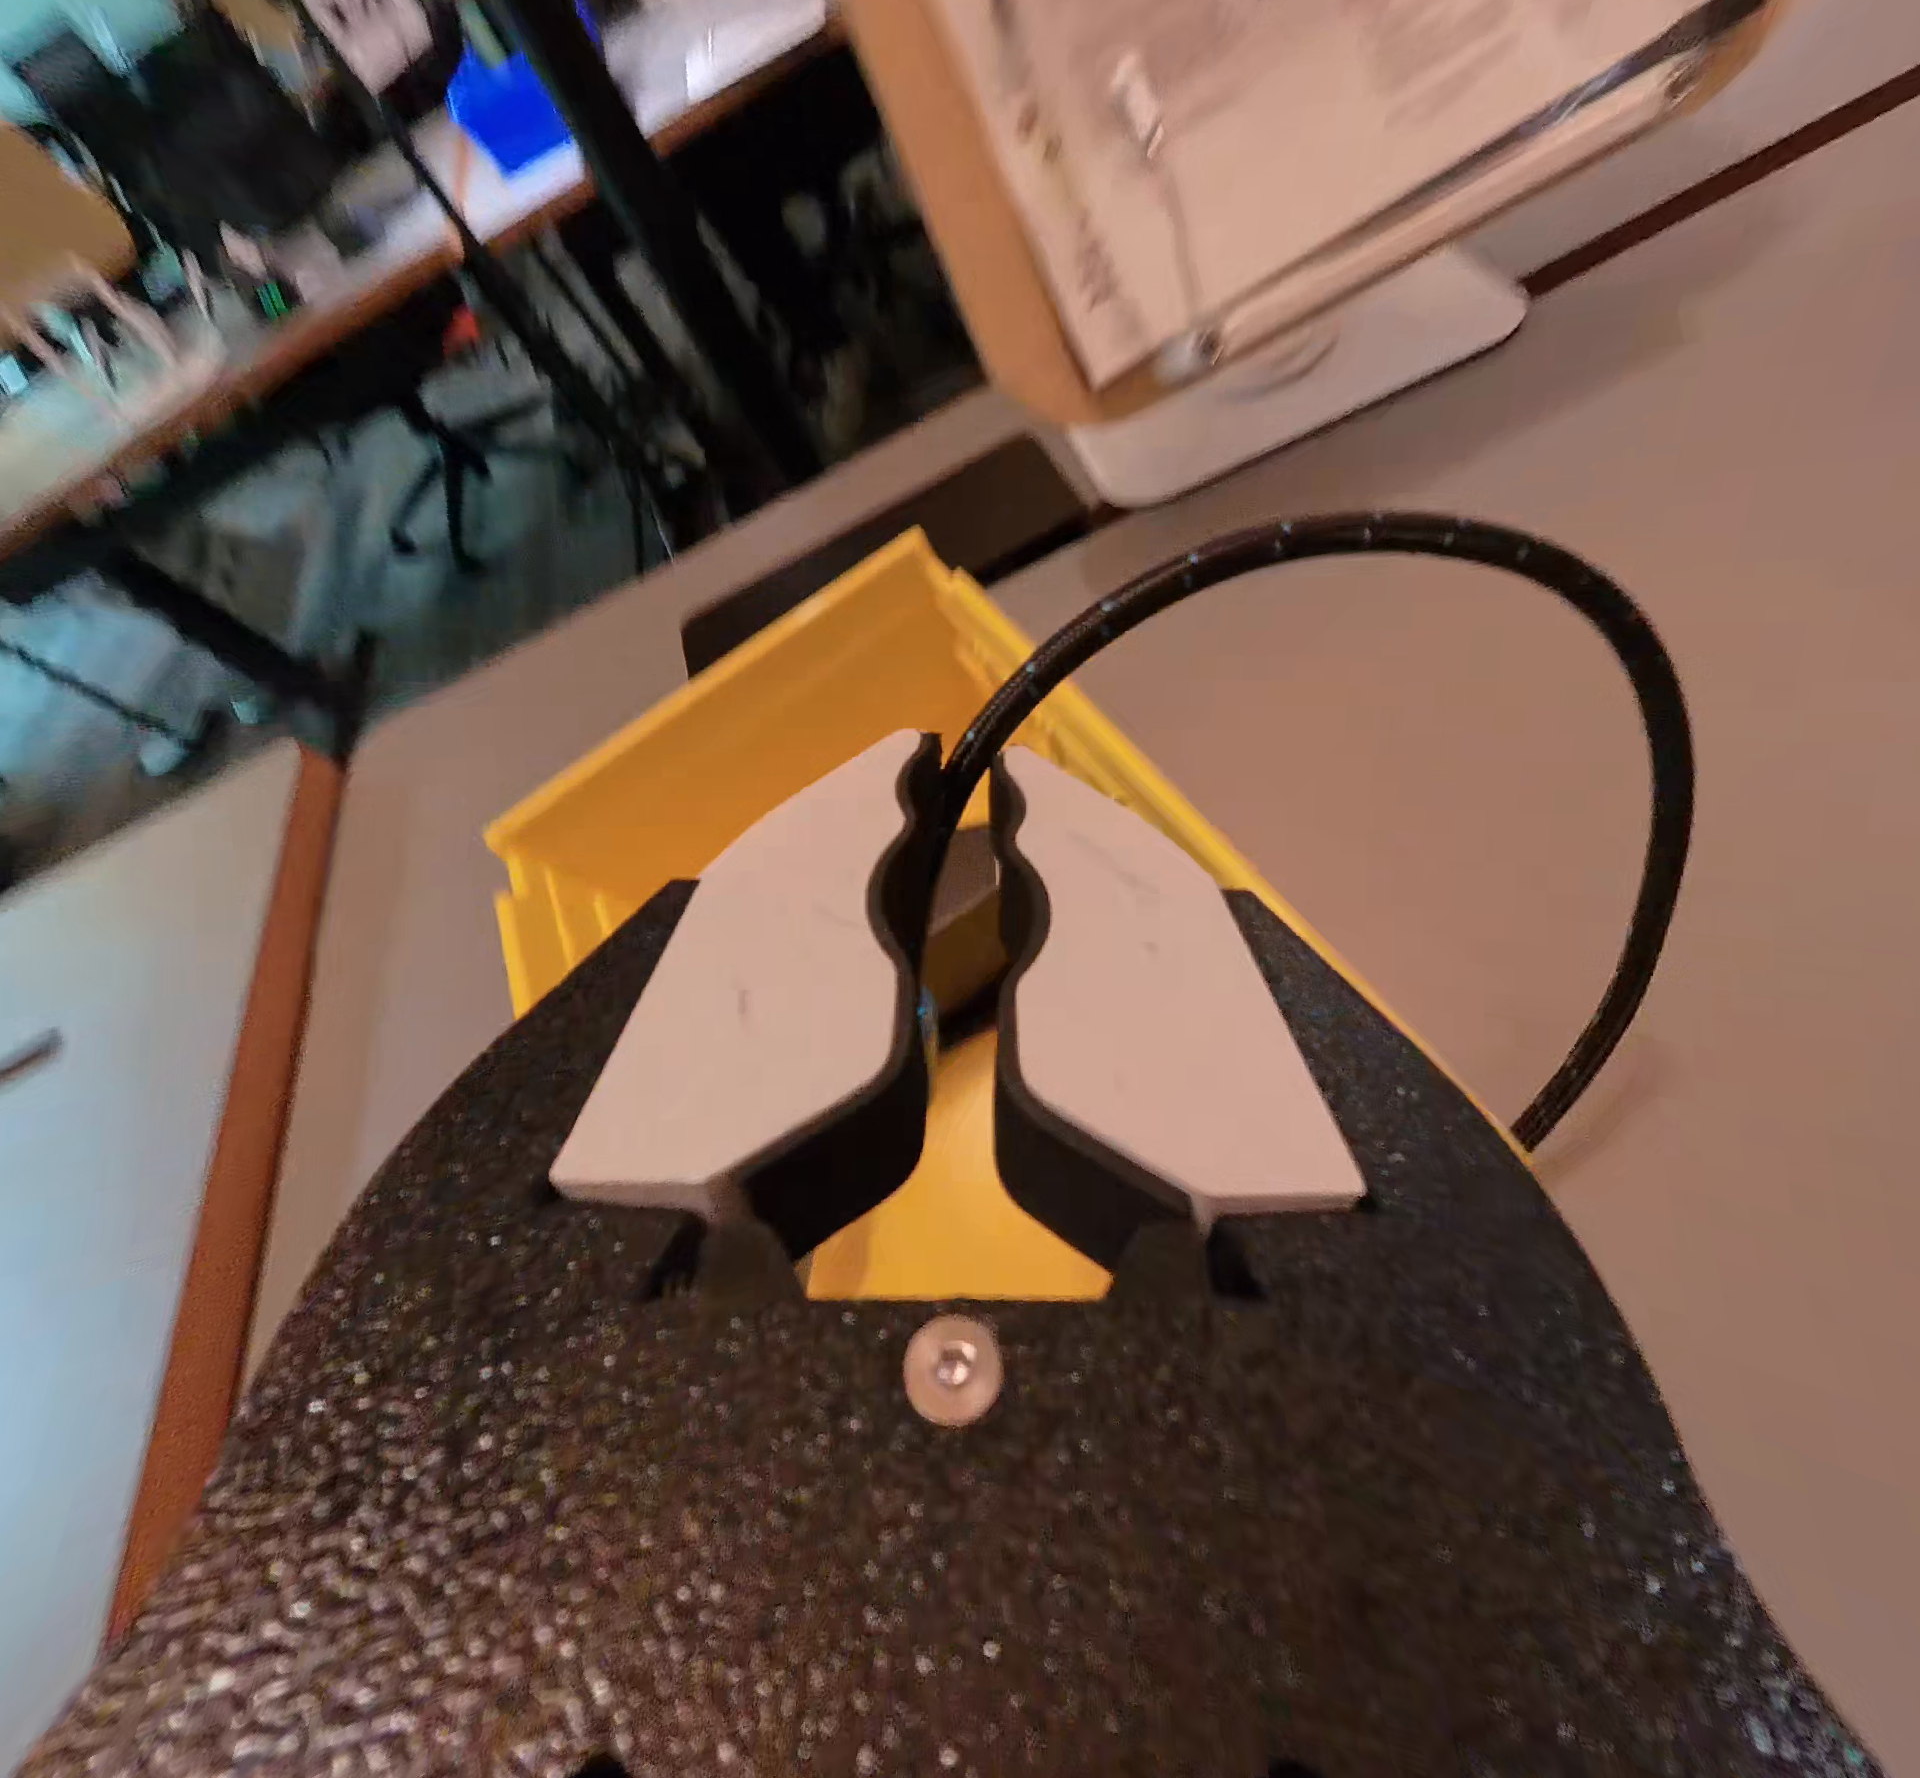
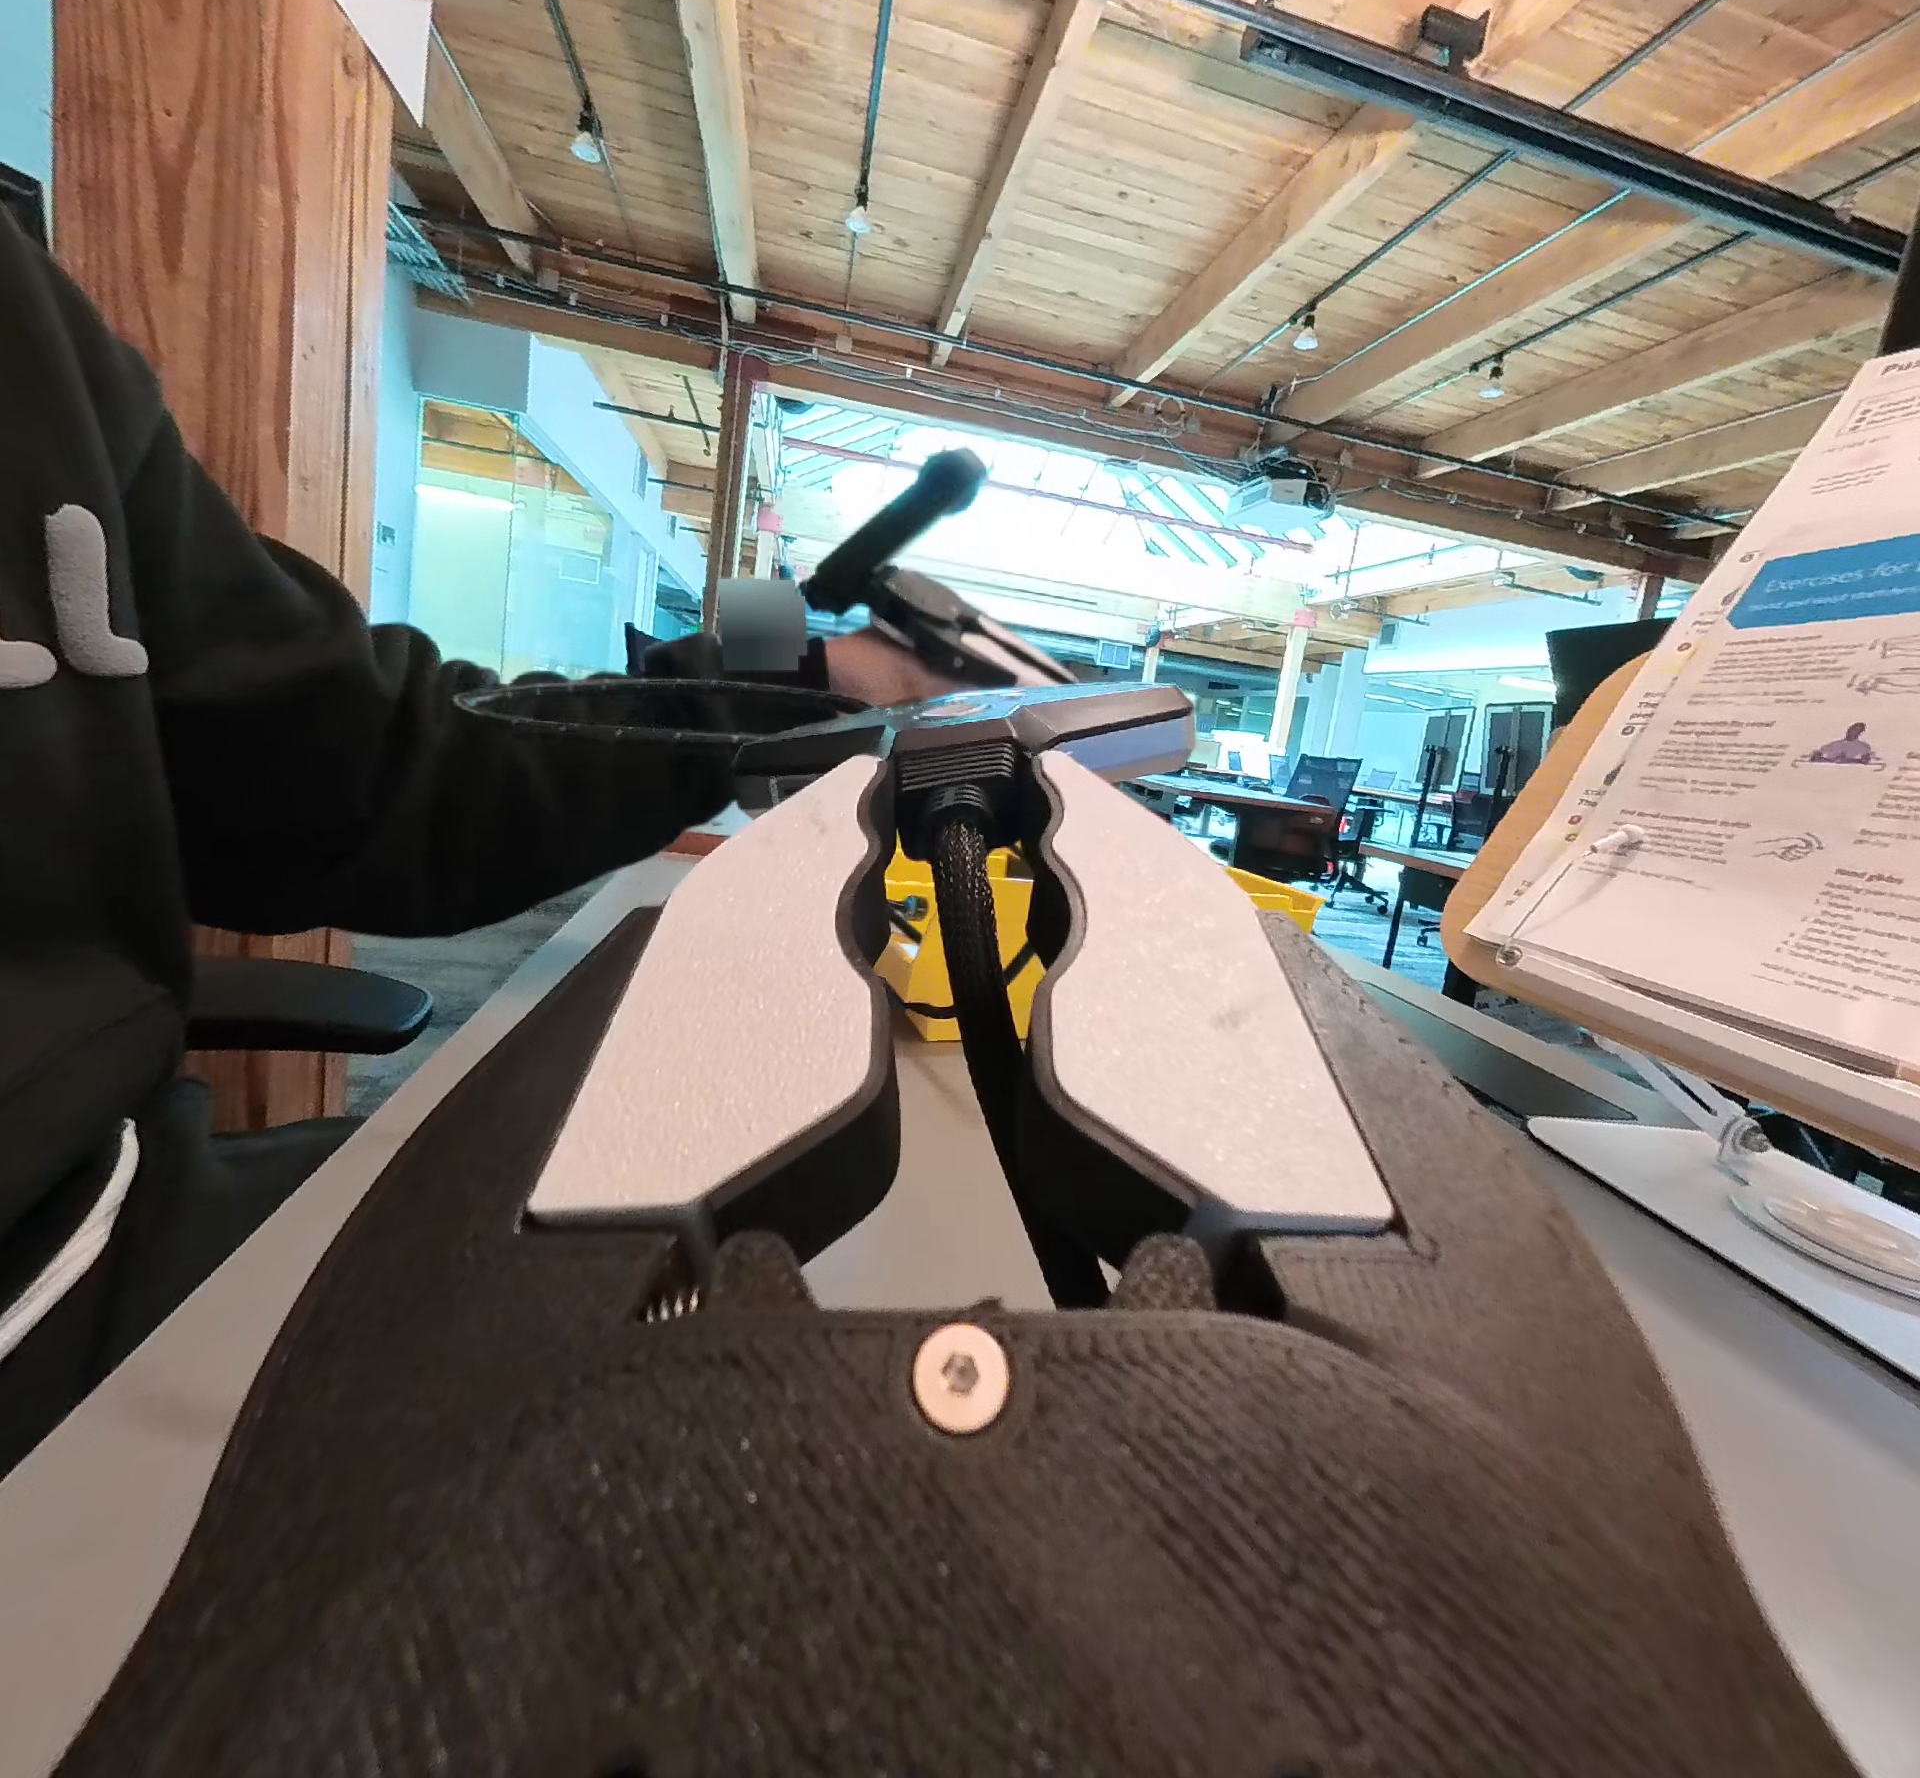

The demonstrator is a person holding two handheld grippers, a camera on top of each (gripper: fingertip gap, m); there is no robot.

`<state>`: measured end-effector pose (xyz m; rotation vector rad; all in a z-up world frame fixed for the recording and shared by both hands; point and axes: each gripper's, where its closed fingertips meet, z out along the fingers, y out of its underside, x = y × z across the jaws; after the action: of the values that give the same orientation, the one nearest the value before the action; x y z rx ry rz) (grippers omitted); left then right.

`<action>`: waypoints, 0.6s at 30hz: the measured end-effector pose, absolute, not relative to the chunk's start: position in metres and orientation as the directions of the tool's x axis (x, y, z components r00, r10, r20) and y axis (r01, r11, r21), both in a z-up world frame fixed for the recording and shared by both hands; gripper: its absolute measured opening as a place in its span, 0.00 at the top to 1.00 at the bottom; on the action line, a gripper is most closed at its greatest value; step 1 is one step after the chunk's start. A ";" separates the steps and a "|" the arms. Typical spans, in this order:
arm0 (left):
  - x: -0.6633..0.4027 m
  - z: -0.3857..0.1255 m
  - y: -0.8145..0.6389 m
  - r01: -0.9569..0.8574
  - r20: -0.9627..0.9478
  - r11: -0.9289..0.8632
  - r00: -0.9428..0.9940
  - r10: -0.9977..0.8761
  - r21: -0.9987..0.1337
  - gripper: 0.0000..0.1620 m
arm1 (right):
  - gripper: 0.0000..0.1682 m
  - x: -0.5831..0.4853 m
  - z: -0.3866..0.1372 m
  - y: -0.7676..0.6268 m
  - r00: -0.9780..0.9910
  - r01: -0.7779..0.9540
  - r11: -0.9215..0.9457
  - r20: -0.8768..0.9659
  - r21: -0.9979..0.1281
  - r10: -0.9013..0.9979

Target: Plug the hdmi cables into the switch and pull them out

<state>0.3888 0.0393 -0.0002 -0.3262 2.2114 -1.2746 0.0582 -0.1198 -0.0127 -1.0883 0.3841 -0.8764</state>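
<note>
My left gripper (image 1: 961,762) is shut on a dark grey piece that looks like the switch (image 1: 966,918), held over a yellow bin (image 1: 790,720). A black braided cable (image 1: 1455,565) leaves its fingertips and arcs right, down to the table. My right gripper (image 2: 956,772) is shut on a black hdmi plug (image 2: 951,752), whose braided cable (image 2: 982,980) runs back between the fingers. The plug's nose meets the grey switch (image 2: 1101,726), held in the air. The left gripper (image 2: 935,627) shows just behind the switch, in a person's hand. A black cable loop (image 2: 623,705) leaves the switch to the left.
A tilted stand with a printed sheet (image 2: 1714,793) stands on a white base at the right; it also shows in the left wrist view (image 1: 1299,118). The yellow bin (image 2: 914,990) sits on the grey table (image 1: 1455,845). The person's dark sleeve (image 2: 312,741) reaches in from the left.
</note>
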 end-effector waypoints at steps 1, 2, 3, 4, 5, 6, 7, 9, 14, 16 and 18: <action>0.377 0.011 0.032 0.136 -0.386 0.505 -0.816 -0.430 -0.852 0.95 | 0.86 0.058 -0.012 -0.119 0.621 0.427 0.183 0.139 -0.885 -0.772; 0.363 0.018 0.022 0.217 -0.430 0.494 -0.821 -0.374 -0.842 0.95 | 0.86 0.056 -0.012 -0.118 0.626 0.428 0.187 0.142 -0.884 -0.767; 0.345 0.022 0.012 0.297 -0.474 0.479 -0.826 -0.305 -0.826 0.95 | 0.86 0.055 -0.012 -0.117 0.635 0.430 0.193 0.144 -0.882 -0.759; 0.325 0.020 0.001 0.375 -0.509 0.464 -0.836 -0.205 -0.803 0.95 | 0.86 0.053 -0.011 -0.116 0.647 0.431 0.200 0.146 -0.880 -0.749; 0.301 0.011 -0.010 0.449 -0.535 0.452 -0.841 -0.077 -0.771 0.95 | 0.86 0.051 -0.010 -0.114 0.658 0.433 0.206 0.151 -0.878 -0.738; 0.282 -0.001 -0.018 0.509 -0.557 0.448 -0.830 0.029 -0.735 0.95 | 0.86 0.049 -0.010 -0.112 0.666 0.438 0.210 0.159 -0.874 -0.729; 0.270 -0.014 -0.025 0.546 -0.579 0.456 -0.812 0.081 -0.703 0.95 | 0.86 0.048 -0.009 -0.111 0.669 0.445 0.213 0.165 -0.870 -0.725; 0.246 -0.039 -0.037 0.616 -0.602 0.434 -0.776 0.190 -0.657 0.96 | 0.86 0.045 -0.006 -0.114 0.661 0.464 0.221 0.169 -0.858 -0.732; 0.210 -0.046 -0.056 0.621 -0.600 0.211 -0.784 0.161 -0.755 0.96 | 0.86 0.034 0.008 -0.136 0.617 0.538 0.291 0.134 -0.791 -0.776; 0.216 -0.040 -0.055 0.591 -0.591 0.168 -0.805 0.052 -0.789 0.96 | 0.86 0.030 0.013 -0.144 0.613 0.556 0.323 0.116 -0.766 -0.782; 0.228 -0.025 -0.050 0.570 -0.582 0.129 -0.808 -0.089 -0.811 0.96 | 0.86 0.027 0.014 -0.146 0.616 0.564 0.334 0.115 -0.755 -0.779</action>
<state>0.2281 -0.0502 -0.0254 0.4621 1.9120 -1.7280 0.0269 -0.1456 0.0144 -0.8542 0.2890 -0.8927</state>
